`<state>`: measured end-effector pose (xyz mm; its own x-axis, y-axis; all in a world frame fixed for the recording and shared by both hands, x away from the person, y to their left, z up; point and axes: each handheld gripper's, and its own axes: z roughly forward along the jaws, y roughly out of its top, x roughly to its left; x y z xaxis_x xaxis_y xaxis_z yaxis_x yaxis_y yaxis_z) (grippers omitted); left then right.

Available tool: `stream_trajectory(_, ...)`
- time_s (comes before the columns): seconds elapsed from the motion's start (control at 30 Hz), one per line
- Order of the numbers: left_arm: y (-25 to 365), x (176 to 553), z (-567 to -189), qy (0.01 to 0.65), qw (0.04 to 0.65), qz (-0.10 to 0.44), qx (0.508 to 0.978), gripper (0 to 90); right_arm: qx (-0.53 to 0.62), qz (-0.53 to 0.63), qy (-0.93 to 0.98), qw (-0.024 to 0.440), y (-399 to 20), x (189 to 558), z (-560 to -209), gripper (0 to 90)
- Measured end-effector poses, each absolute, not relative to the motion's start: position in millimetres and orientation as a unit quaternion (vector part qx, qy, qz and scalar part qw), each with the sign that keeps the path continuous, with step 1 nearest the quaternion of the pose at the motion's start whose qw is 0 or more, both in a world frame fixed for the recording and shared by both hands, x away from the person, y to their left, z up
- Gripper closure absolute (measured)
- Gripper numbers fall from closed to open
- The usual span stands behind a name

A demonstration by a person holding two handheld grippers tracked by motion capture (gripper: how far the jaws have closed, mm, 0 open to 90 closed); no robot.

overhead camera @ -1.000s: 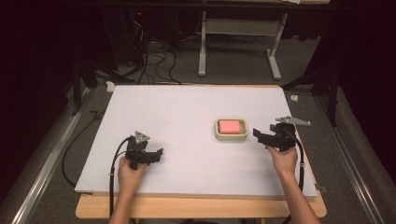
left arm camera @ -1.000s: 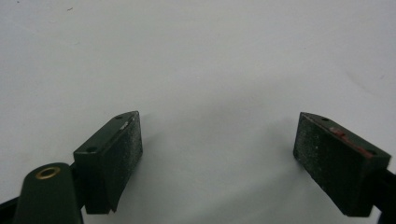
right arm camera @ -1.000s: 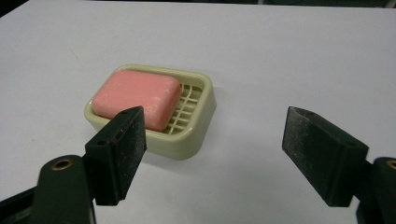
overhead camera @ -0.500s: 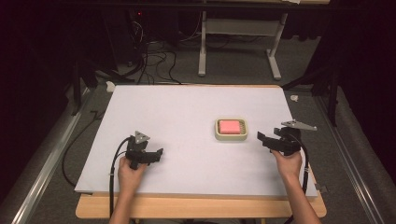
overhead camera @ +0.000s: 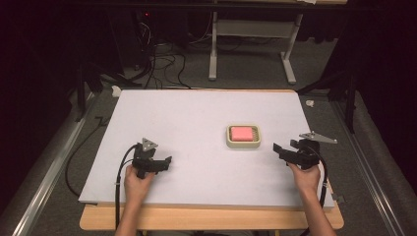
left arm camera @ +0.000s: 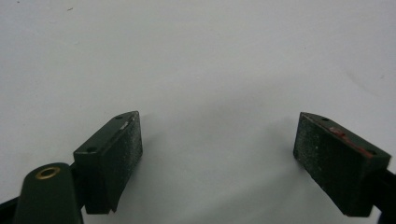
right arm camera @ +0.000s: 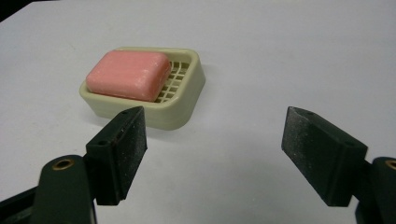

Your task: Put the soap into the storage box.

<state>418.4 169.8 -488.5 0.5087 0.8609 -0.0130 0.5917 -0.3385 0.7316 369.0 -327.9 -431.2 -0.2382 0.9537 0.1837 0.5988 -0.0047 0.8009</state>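
Observation:
A pink bar of soap [overhead camera: 242,132] [right arm camera: 128,75] lies in a cream slatted soap dish [overhead camera: 243,144] [right arm camera: 184,98] right of the middle of the white board [overhead camera: 196,118]. My right gripper [overhead camera: 278,149] [right arm camera: 215,156] is open, a short way to the right of the dish, its jaws pointing left toward it with nothing between them. My left gripper [overhead camera: 166,162] [left arm camera: 218,161] rests near the front left of the board, open, with bare white surface between its jaws.
The board lies on a wooden table [overhead camera: 211,219] whose front edge shows below it. Cables [overhead camera: 162,64] and a table frame [overhead camera: 251,44] stand on the dark floor beyond. A small white object [overhead camera: 116,91] sits off the board's far left corner.
My right gripper has drawn back to the right and toward the front, away from the soap dish. The left gripper has stayed where it was.

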Motion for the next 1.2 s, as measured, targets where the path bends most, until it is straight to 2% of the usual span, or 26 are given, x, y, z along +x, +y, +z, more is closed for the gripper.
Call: stream_trajectory(1.2, 170, 418, -489, 0.457, 0.349, 0.193, 0.795, 16.1, 0.569, 0.411, 0.686, 0.194, -313, 353, -461, 27.4)
